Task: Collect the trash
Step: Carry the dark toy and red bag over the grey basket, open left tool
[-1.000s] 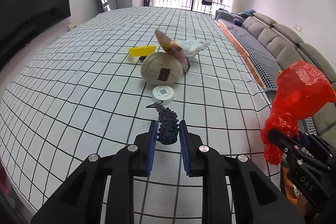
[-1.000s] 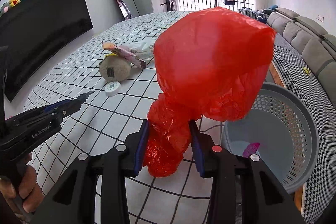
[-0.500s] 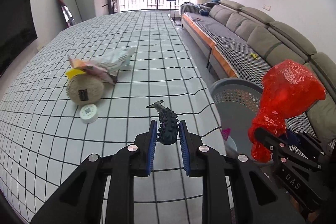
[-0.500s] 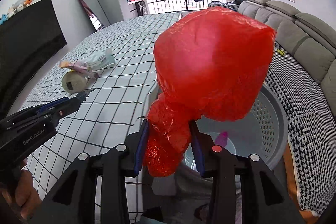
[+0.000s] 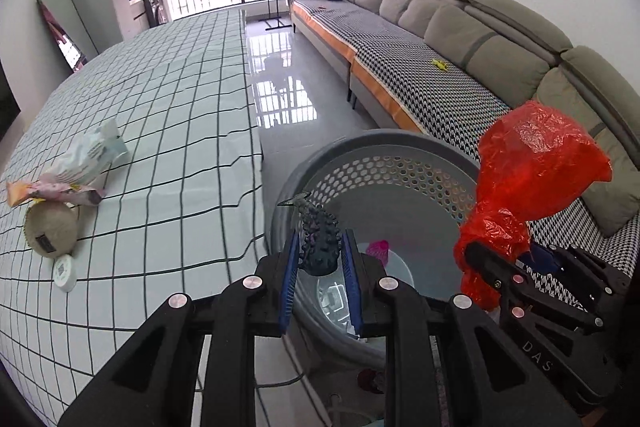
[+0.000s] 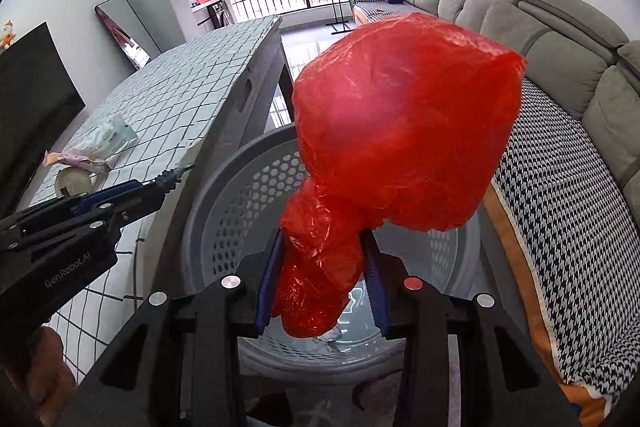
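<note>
The left gripper (image 5: 320, 259) is clamped on a dark spiky toy (image 5: 319, 247); the right gripper (image 6: 326, 275) is clamped on a red plastic bag (image 6: 400, 131). Both loads hang directly above the grey perforated basket (image 5: 384, 171), which lies beside the table (image 5: 160, 147).

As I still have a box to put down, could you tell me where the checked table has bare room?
The checked table is bare from the white packet to its far end, and along its basket-side edge. Its near left end is crowded: white packet, pink wrapper, round beige pouch, white disc.
</note>
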A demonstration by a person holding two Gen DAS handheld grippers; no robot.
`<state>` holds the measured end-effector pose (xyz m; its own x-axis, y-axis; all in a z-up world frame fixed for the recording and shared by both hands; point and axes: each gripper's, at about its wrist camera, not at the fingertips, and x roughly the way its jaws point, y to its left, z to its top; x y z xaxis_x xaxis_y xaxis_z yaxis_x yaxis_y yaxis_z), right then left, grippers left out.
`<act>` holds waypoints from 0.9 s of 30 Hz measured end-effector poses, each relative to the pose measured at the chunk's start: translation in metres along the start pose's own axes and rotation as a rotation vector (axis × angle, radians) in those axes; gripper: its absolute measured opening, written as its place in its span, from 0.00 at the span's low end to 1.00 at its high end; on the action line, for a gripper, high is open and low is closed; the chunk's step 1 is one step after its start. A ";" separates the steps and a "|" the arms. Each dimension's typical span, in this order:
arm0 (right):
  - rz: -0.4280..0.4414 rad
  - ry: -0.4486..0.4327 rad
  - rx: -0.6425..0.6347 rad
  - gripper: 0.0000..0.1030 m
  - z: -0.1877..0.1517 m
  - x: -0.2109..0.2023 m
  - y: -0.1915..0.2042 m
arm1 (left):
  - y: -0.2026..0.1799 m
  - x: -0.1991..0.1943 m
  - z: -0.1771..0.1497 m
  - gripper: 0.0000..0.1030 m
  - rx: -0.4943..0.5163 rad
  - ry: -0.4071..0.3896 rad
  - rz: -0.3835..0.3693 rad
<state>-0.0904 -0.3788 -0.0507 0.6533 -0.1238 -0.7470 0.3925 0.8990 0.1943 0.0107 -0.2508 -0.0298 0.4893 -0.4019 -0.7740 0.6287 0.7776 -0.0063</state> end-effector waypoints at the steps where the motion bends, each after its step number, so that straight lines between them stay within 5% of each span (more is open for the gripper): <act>1: -0.001 0.007 0.003 0.36 0.001 0.003 -0.004 | -0.004 0.005 0.001 0.21 0.007 0.008 -0.004; 21: -0.013 0.084 0.026 0.37 0.000 0.035 -0.018 | -0.020 0.051 0.007 0.21 0.045 0.089 -0.020; 27: -0.019 0.069 0.030 0.48 -0.001 0.031 -0.019 | -0.017 0.050 0.007 0.22 0.039 0.087 -0.016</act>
<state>-0.0785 -0.3998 -0.0777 0.5996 -0.1108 -0.7926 0.4247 0.8834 0.1978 0.0284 -0.2875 -0.0639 0.4252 -0.3694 -0.8263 0.6604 0.7509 0.0041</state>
